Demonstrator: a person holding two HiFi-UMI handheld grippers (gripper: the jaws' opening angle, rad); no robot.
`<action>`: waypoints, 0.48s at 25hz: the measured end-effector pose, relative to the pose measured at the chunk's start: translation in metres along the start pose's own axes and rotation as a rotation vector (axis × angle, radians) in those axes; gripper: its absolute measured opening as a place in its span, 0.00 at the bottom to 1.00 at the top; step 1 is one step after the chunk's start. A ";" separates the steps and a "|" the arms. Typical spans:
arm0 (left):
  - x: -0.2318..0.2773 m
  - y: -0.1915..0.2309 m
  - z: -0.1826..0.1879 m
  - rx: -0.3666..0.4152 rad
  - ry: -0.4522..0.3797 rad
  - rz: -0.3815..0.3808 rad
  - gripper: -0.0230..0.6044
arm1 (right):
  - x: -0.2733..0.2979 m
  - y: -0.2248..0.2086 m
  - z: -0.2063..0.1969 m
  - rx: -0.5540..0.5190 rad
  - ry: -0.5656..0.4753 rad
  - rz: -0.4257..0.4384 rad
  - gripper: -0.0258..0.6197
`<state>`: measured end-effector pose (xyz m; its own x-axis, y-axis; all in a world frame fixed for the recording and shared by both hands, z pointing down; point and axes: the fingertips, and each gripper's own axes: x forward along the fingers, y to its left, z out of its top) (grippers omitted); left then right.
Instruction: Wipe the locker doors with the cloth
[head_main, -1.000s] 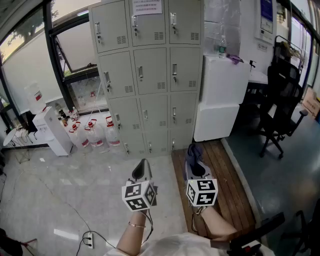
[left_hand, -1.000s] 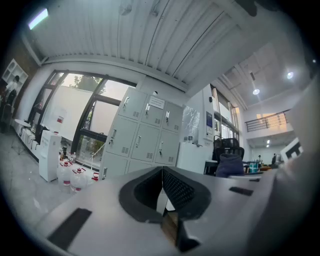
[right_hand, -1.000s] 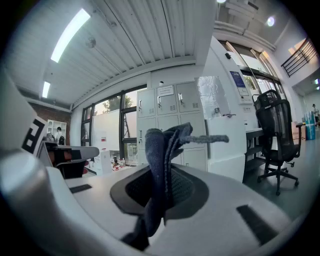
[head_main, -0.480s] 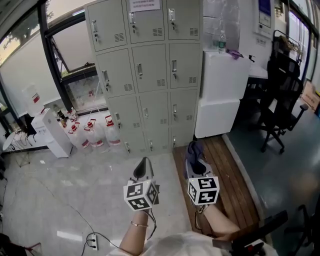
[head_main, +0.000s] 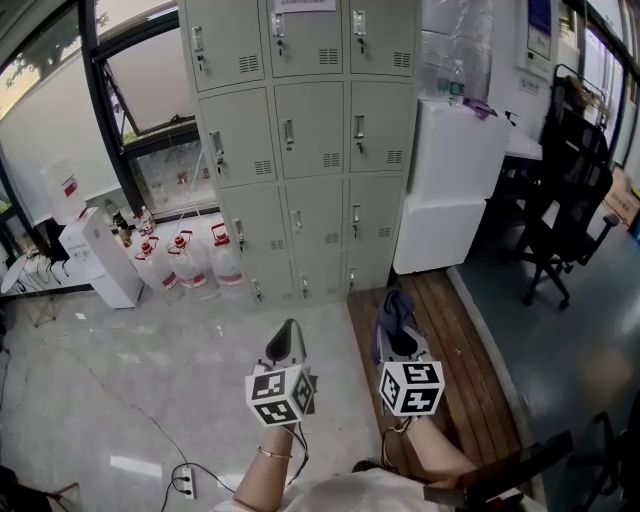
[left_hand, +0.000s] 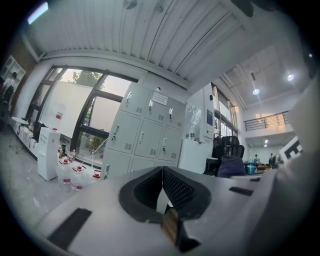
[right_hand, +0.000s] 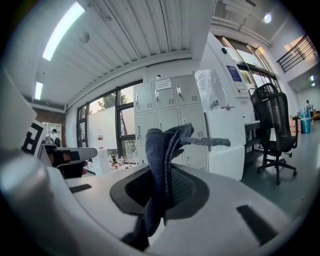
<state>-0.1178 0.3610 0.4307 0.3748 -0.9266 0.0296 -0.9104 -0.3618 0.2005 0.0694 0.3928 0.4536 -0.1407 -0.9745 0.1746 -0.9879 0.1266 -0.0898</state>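
Nearest, the left gripper (head_main: 287, 338) has its jaws pressed together on nothing, while the right gripper (head_main: 394, 335) pinches a dark blue cloth (head_main: 393, 303). Beyond them stand the grey locker doors (head_main: 314, 130), well apart from both.

cloth (right_hand: 157, 150) – dk blue | lockers (head_main: 310, 130) – pale grey | chair (head_main: 570, 200) – blk

1. Cloth (right_hand: 159, 150): dark blue-grey and kinda crumpled. It's pinched between the right gripper's (head_main: 393, 335) jaws, with a bunched end poking up past them and a tail hanging below.
2. Locker doors (head_main: 312, 130): pale grey metal in three columns, all shut, each with a small handle and vent slots. They're well apart from the cloth.
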 end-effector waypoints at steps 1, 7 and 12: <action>0.000 0.004 -0.002 -0.001 0.006 0.003 0.05 | 0.002 0.001 -0.003 0.008 0.009 -0.003 0.10; 0.023 0.026 -0.011 -0.015 0.022 0.025 0.05 | 0.031 -0.002 -0.009 0.012 0.023 -0.006 0.10; 0.067 0.044 -0.010 -0.008 0.021 0.031 0.05 | 0.080 -0.009 0.003 0.010 0.009 0.006 0.10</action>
<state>-0.1310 0.2836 0.4512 0.3498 -0.9351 0.0569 -0.9204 -0.3317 0.2071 0.0671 0.3128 0.4655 -0.1470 -0.9720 0.1832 -0.9864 0.1303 -0.1001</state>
